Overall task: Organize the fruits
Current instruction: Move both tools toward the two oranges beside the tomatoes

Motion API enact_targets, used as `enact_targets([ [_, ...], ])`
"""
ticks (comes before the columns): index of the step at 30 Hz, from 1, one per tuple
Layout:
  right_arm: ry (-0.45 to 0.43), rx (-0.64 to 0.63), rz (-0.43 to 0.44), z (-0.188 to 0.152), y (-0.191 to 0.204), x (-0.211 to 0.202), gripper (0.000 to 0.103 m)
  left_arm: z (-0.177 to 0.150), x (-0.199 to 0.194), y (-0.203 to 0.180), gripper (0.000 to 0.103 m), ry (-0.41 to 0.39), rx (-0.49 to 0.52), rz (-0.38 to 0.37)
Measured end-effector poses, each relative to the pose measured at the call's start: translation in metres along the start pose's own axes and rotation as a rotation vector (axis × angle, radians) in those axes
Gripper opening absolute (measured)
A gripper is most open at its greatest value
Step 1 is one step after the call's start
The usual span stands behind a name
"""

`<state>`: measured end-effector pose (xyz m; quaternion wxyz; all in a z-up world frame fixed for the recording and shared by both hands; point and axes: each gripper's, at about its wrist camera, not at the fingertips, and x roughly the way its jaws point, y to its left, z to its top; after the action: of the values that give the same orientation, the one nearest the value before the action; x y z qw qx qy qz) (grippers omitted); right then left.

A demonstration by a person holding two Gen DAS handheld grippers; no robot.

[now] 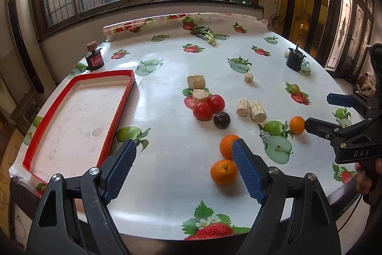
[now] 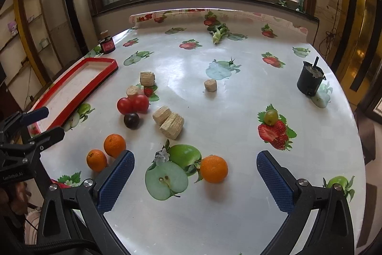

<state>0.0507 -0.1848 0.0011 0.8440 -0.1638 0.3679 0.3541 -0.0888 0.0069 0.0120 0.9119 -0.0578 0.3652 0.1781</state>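
Observation:
Three oranges lie near the table's front: two close together (image 1: pixel 224 171) (image 1: pixel 228 145) and one apart (image 2: pixel 213 169). Two red tomatoes (image 1: pixel 209 106) and a dark plum (image 1: pixel 221 120) sit mid-table, and a small green grape (image 2: pixel 271 116) lies to the right. A red-rimmed tray (image 1: pixel 71 121) stands empty at the left. My left gripper (image 1: pixel 183 157) is open and empty, its right finger beside the orange pair. My right gripper (image 2: pixel 195 163) is open and empty, the lone orange between its fingers. It also shows in the left wrist view (image 1: pixel 317 111).
Several cut beige cork-like chunks (image 2: pixel 168 121) lie among the fruit. A red-labelled jar (image 1: pixel 94 59) stands behind the tray, a black cup (image 2: pixel 310 80) at the right, a leafy sprig (image 1: pixel 206 34) at the far edge. The tablecloth has printed fruit.

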Motion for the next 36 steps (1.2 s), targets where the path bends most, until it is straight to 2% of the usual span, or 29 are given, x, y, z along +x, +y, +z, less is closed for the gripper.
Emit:
enact_targets([
  [5, -0.012, -0.074, 0.026, -0.001, 0.011, -0.011, 0.103, -0.004, -0.009, 0.003, 0.083, -0.026, 0.014, 0.043],
  [10, -0.029, -0.123, 0.003, 0.000, 0.017, -0.020, 0.103, -0.004, -0.017, 0.002, 0.083, -0.054, 0.024, 0.064],
  [26, -0.057, -0.146, 0.014, -0.007, 0.018, -0.025, 0.103, -0.004, -0.031, -0.013, 0.083, -0.127, 0.061, 0.092],
  [36, -0.057, -0.159, -0.016, -0.011, 0.018, -0.023, 0.103, -0.008, -0.036, -0.010, 0.083, -0.159, 0.036, 0.050],
])
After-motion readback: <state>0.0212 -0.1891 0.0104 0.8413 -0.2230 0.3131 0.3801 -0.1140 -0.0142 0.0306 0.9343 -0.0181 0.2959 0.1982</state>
